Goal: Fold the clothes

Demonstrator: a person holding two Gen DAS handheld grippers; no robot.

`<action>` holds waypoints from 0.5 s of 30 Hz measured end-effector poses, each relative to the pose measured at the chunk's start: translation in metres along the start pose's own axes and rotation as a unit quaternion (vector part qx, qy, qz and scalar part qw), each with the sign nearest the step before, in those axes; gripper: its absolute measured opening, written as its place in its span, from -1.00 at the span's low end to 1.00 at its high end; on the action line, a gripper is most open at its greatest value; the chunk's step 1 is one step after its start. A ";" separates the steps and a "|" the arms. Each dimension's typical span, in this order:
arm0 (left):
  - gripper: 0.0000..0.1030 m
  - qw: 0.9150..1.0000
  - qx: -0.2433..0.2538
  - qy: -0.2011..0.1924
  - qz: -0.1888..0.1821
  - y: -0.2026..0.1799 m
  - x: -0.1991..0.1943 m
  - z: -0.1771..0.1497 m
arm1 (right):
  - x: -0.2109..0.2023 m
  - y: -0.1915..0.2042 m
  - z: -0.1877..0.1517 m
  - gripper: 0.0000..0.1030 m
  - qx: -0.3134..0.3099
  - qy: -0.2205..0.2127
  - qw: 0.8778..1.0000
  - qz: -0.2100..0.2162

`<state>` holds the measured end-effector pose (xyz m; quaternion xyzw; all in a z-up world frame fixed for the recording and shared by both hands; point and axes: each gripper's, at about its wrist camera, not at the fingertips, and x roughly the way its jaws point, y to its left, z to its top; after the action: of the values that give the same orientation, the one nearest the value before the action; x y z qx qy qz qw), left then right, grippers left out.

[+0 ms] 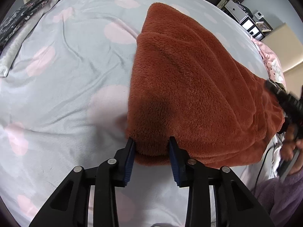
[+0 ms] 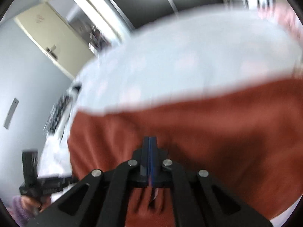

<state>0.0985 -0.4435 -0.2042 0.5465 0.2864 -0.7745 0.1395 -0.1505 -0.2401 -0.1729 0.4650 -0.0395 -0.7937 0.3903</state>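
Because the rust-red fleece garment (image 1: 189, 87) is thick, plush and limp, it will sag and drape wherever it is not held, and its pile looks grippy rather than slick, so a pinch on a doubled edge should keep; it lies on the bed (image 1: 66, 75), on a pale sheet with pink spots, already doubled over on itself, its near edge a fat rolled fold.

The left tongs (image 1: 151, 147) stand part spread astride that near fold at its left corner, the blue pads (image 1: 130, 158) against the fleece on either side; whether they truly bite it or merely flank it I cannot tell; the bulk of the fold fills the gap, which suggests a hold on a thick bite of cloth.

The right tongs (image 2: 150, 141) are pressed fully together over the fleece in a blurred view; a sliver of cloth may be nipped low between the pads, but the blur leaves that unsettled.

In my judgement the best holds are the two near corners, taken through both layers; a single-layer pinch would let the under layer slide and skew the fold; light enough to lift, bulky enough to resist a crisp crease.
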 end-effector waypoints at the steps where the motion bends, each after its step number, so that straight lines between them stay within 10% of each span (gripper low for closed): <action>1: -0.32 1.000 -0.001 0.001 -0.002 0.001 0.001 0.000 | 0.002 -0.005 0.007 -1.00 0.013 0.006 1.000 -0.008; 15: -0.32 1.000 -0.013 0.004 -0.015 0.006 0.006 -0.008 | 0.040 -0.017 -0.033 -0.54 0.028 0.147 0.984 0.101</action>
<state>0.1058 -0.4426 -0.2130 0.5433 0.3050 -0.7707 0.1333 -0.1455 -0.2442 -0.2269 0.5806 -0.0507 -0.6717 0.4573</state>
